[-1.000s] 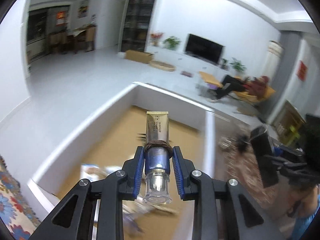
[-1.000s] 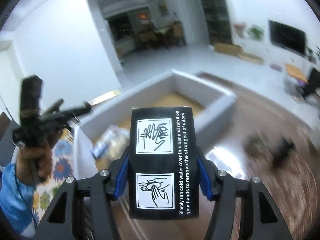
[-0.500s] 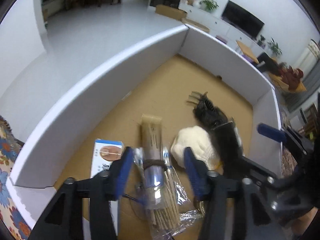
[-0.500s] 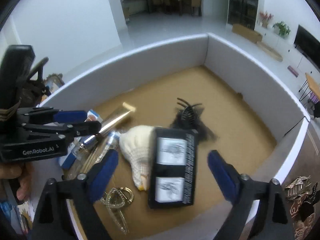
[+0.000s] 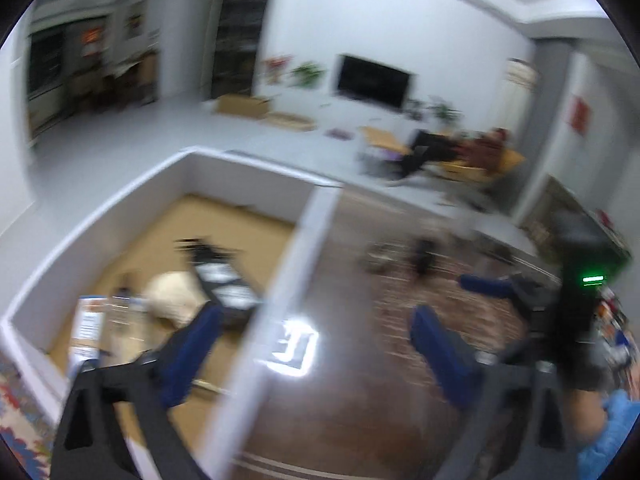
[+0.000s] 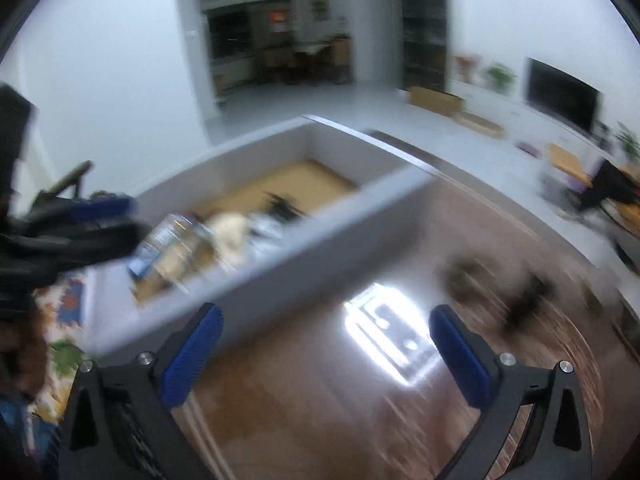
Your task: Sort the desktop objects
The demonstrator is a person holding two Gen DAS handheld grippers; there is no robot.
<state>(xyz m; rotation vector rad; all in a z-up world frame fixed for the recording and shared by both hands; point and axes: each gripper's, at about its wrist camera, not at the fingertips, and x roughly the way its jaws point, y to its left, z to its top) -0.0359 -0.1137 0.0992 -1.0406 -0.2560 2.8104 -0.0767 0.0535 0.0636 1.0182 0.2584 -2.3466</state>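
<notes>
The white box with the tan floor is my landmark. Inside it, near its right wall, lies the black carton with white picture panels, and just beside that, toward the left wall, sits a cream rounded lump. Further left in the box a blue-and-white packet lies flat; there seems to be a clear wrapped bundle next to it, though blur makes that hard to confirm. From the right wrist view the same heap shows over the box's near wall.

My left gripper straddles the box's right wall, its jaws opening wide with nothing between them. My right gripper hangs outside the box, over the glossy brown counter to the right of it, its jaws also opening and holding nothing. Farther right of the box, small dark things lie on the counter, too smeared to name.
</notes>
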